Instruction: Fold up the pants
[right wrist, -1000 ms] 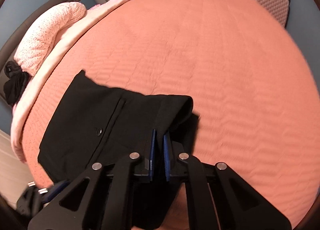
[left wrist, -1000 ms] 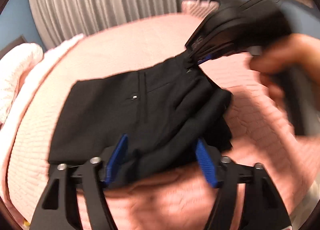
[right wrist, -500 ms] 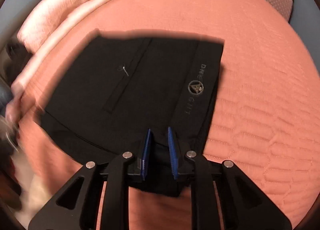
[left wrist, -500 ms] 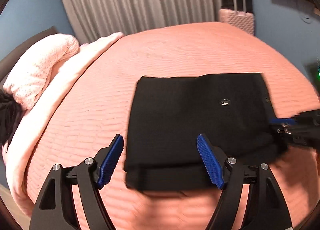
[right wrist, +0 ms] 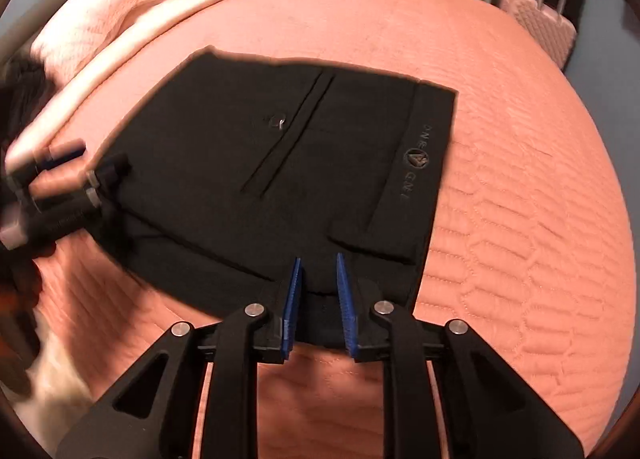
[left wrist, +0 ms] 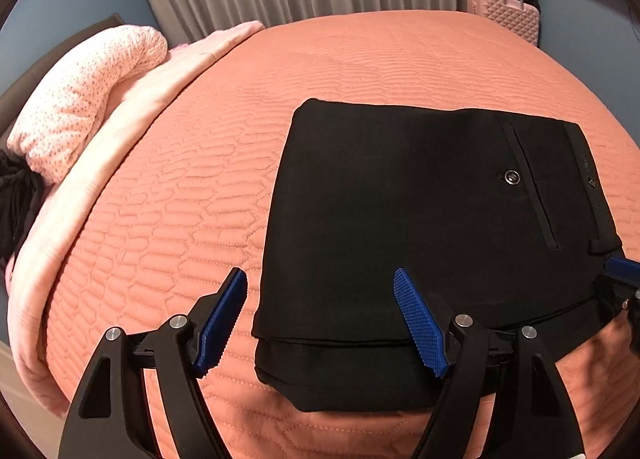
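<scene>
Flat now: one pair of black pants, folded into a squarish stack on the coral quilted bedspread, layered edges showing at 6 o'clock. One button, one welt pocket, one waistband logo at 3 o'clock. Left gripper spread wide, holding nothing, straddling the stack's near-left corner. Right gripper parted narrowly at the waistband corner; grip cannot be told. One pink suitcase at 1 o'clock.
</scene>
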